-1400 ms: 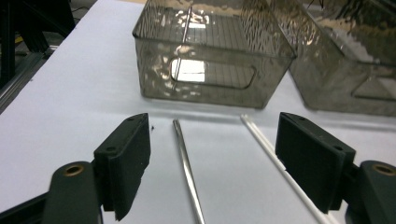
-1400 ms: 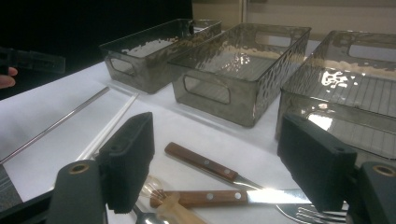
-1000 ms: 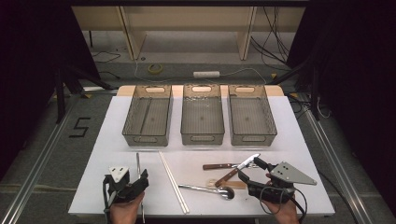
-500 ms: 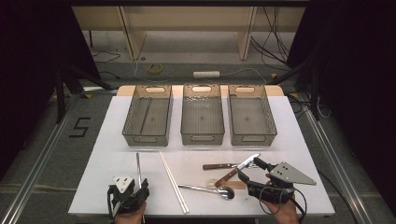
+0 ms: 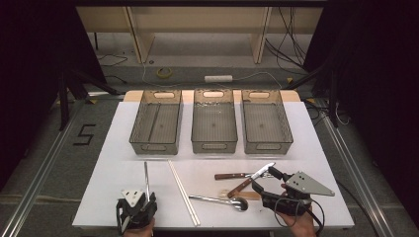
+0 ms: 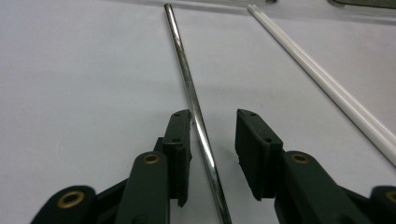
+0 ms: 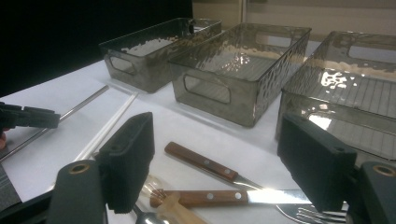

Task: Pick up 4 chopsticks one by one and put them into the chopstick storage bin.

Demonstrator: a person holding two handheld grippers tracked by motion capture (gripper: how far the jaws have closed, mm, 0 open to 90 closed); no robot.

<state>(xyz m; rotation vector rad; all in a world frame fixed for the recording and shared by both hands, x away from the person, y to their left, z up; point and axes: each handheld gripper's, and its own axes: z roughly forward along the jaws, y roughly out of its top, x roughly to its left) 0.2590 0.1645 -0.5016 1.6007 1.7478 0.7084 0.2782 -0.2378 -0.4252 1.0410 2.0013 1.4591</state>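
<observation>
High view: a white table (image 5: 118,148) over grey floor, three clear bins (image 5: 212,126) at its far side. Left gripper (image 5: 136,210), jaws just closing, straddles a metal rod (image 6: 194,105) without clamping; right gripper (image 5: 269,185) hovers open above knives (image 5: 237,176).

Open table at left, clutter at right

Bare white table (image 5: 113,148) lies left of the metal rod (image 5: 146,178); cutlery (knives, spoon) (image 5: 236,187) crowds the right, and three trays (image 5: 213,147) wall the far side.
</observation>
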